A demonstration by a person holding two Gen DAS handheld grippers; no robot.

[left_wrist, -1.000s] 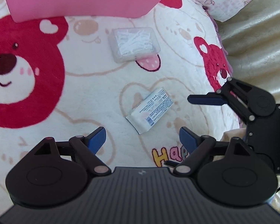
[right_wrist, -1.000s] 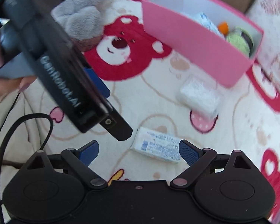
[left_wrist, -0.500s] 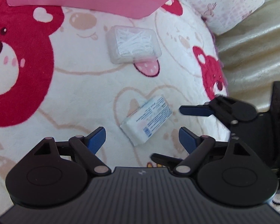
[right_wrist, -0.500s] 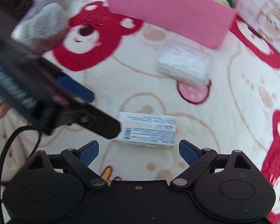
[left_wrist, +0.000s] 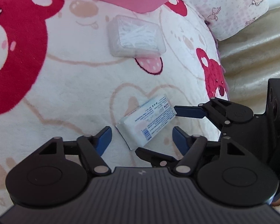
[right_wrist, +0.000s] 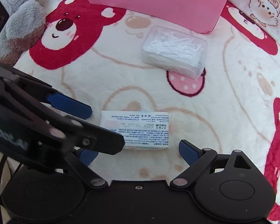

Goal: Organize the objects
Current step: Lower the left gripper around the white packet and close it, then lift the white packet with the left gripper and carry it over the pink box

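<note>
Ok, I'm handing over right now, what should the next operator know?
Left hand-held gripper: open, empty, low over the white tissue pack.
Right hand-held gripper: open, empty, straddling the same pack from the other side.
Clear box of white sticks lies on the bear blanket, just in front of the pink bin.
Done: nothing gripped.
Left: bin the pack and the clear box, probably one gripper per item.
</note>
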